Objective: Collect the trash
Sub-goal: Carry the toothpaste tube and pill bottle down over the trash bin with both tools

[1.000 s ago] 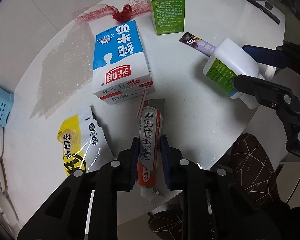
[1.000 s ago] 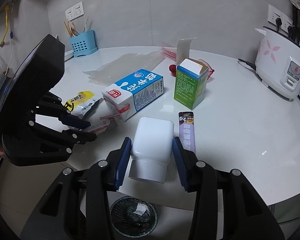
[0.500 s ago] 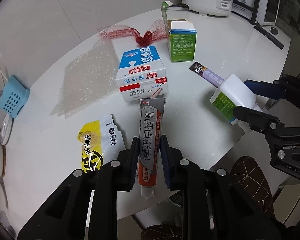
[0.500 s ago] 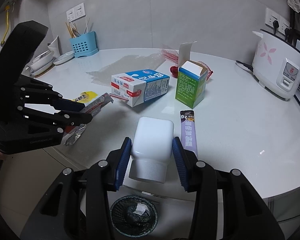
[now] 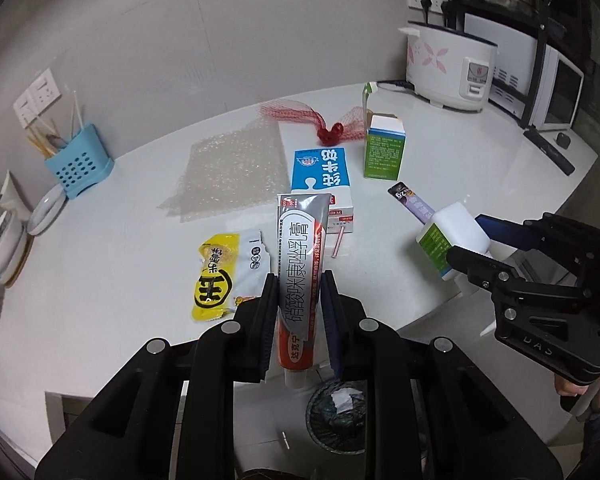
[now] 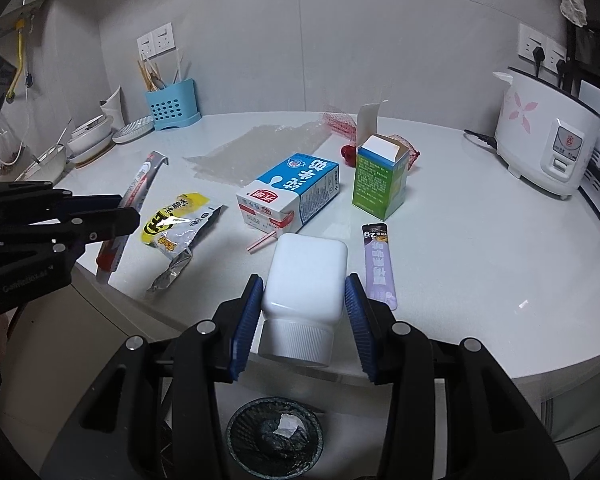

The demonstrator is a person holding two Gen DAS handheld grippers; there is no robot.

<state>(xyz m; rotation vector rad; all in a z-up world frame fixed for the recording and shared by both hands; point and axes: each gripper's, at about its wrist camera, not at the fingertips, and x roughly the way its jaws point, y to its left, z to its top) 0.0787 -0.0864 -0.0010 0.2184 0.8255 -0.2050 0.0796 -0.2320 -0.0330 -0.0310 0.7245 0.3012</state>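
Note:
My left gripper [image 5: 299,286] is shut on a silver and red ointment tube [image 5: 301,264], held in the air over the table's near edge; the tube also shows in the right wrist view [image 6: 134,196]. My right gripper [image 6: 304,294] is shut on a white plastic bottle [image 6: 305,280], held off the front edge; the bottle also shows in the left wrist view [image 5: 452,236]. A mesh trash bin [image 6: 275,432] stands on the floor below both grippers [image 5: 336,410]. On the white table [image 6: 460,248] lie a blue milk carton [image 6: 290,194], a yellow snack wrapper [image 6: 176,220] and a purple sachet [image 6: 378,266].
A green open box [image 6: 380,184] stands behind the carton, with red netting [image 5: 328,126] and bubble wrap [image 5: 232,168] farther back. A rice cooker [image 6: 548,152] is at the right. A blue utensil holder [image 6: 172,106] and dishes [image 6: 92,140] are at the left.
My left gripper has lifted the tube off the table and pulled back toward the near edge. My right gripper with the bottle has drawn back slightly.

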